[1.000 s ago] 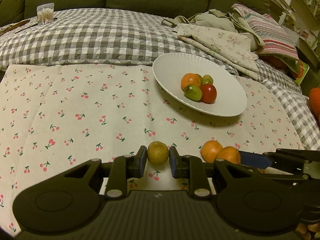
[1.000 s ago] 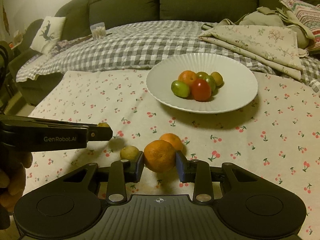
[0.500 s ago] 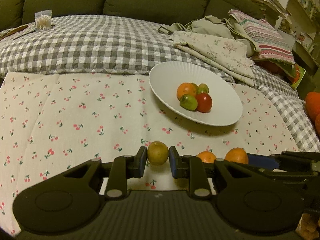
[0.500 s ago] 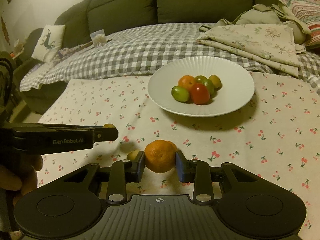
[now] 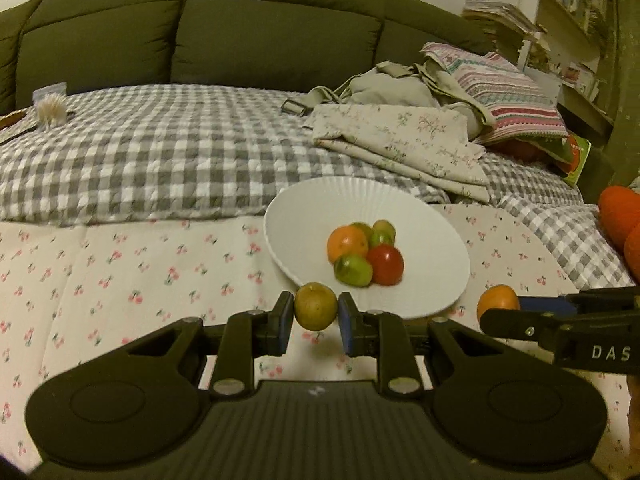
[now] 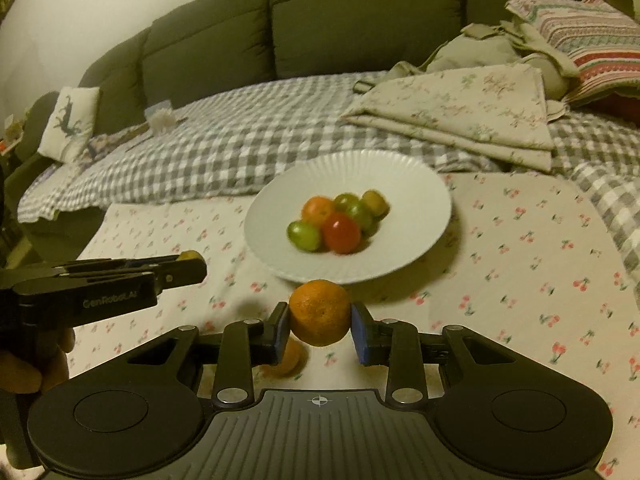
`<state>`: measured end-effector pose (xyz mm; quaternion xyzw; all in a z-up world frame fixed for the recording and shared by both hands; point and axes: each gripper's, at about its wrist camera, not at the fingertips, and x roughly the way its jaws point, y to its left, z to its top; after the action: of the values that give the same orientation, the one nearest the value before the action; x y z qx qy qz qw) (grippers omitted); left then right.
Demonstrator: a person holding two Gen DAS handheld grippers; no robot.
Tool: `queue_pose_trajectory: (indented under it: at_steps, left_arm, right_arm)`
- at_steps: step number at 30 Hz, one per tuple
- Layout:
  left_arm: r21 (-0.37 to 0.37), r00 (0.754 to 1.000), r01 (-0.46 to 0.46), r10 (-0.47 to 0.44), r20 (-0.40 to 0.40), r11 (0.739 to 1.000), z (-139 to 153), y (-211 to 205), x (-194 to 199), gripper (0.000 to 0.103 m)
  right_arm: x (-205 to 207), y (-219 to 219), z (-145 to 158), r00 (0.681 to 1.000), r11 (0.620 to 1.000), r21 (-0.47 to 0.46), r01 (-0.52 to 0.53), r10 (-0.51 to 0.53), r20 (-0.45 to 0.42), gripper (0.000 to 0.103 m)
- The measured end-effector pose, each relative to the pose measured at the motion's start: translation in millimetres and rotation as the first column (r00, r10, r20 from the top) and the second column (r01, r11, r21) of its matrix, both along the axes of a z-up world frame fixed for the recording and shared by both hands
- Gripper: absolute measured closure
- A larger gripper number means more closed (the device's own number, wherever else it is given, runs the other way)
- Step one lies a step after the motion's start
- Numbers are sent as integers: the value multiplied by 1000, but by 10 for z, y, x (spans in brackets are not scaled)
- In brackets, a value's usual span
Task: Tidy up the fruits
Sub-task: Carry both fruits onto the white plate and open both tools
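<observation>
A: Status? L gripper (image 5: 316, 315) is clamped on the yellow-green fruit (image 5: 315, 306), R gripper (image 6: 319, 326) is clamped on the mandarin (image 6: 319, 312). Both fruits are held off the cherry-print cloth (image 5: 120, 280), near the front rim of the white plate (image 6: 424, 188).

B: Yep. Plate already has a heap of fruit (image 6: 338, 220) in the middle, approx five pcs, touching each other.

A: Risks?

B: Main one, imo: both go for the plate at once and the grippers knock each other, since they sit side by side w/ little room. Second: dropping a round fruit onto the heap, so it bounces or rolls off the rim. Plate also looks tilted on soft bedding, so a nudge to its edge could tip it.

A: The grip itself?

B: Pads pinch each fruit at its widest pt, looks ok. Smooth skin tho, so a fast swing could slip it.

A: Another orange fruit (image 6: 286, 358) lies on the cloth under the R gripper.

B: Leave that one for later.
</observation>
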<state>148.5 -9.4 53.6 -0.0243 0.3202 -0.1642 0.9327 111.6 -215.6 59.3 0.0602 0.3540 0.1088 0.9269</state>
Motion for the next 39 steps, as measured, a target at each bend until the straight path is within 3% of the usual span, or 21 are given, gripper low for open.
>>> queue_pose_trajectory:
  at_steps: [6,12,17,36,39]
  left_arm:
    - [35,999,40,-41,24,999,-50,-158,285,81]
    - [73,996,74,-77,37,995,-109,-248,547,81]
    - [25,997,78,-78,-7,997,-222,-263,744,81]
    - [1,996,85,-85,-20,996,-343,-190,892,80]
    - [2,996,87,-87,-11,996,-322,-174,860,70]
  right_arm:
    - [201,-164,15,999,999,-10,32,-32,32,71]
    - [449,-173,-83,996,996,-83,9,-2,90,71]
    - [604,-164,-200,996,994,-105,-8,17,83,71]
    - [952,-111,-409,997,993,-114,-37,44,68,69]
    - [953,-105,-417,997,993,-113,-24,32,71,68]
